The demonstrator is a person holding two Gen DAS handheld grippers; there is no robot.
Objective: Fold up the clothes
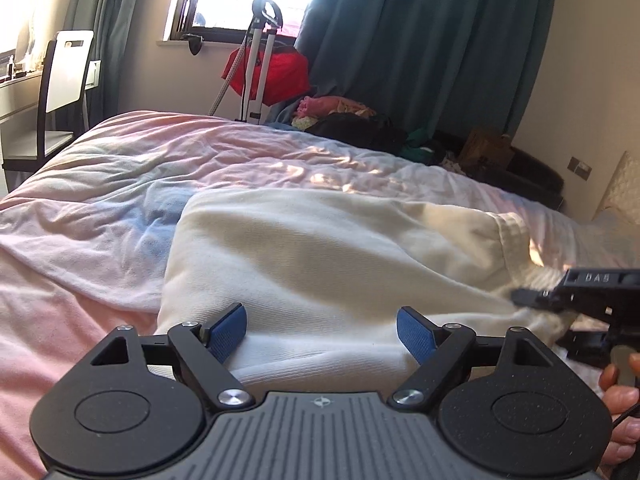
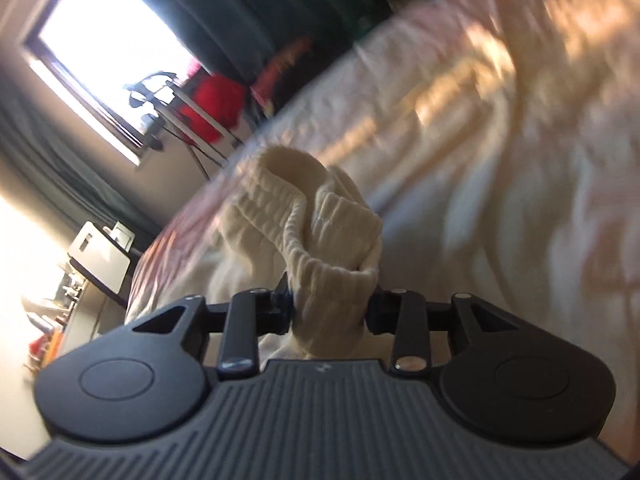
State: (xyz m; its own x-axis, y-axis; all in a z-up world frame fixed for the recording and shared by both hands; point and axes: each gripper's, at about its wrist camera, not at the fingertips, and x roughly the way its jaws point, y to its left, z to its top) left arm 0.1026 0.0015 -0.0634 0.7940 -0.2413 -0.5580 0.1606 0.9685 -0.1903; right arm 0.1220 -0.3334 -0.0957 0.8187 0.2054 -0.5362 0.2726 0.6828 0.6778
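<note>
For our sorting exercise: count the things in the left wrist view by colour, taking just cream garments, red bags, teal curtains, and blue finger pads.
Cream garment: 1
Red bag: 1
Teal curtains: 2, the other by the chair
Blue pads on the left gripper's fingers: 2
Total: 6

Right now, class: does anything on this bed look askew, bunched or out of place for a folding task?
Yes. The ribbed cuff of the cream garment is bunched and twisted in the shut right gripper, not flat. The left gripper hangs open over the cloth. The duvet beneath is rumpled.
</note>
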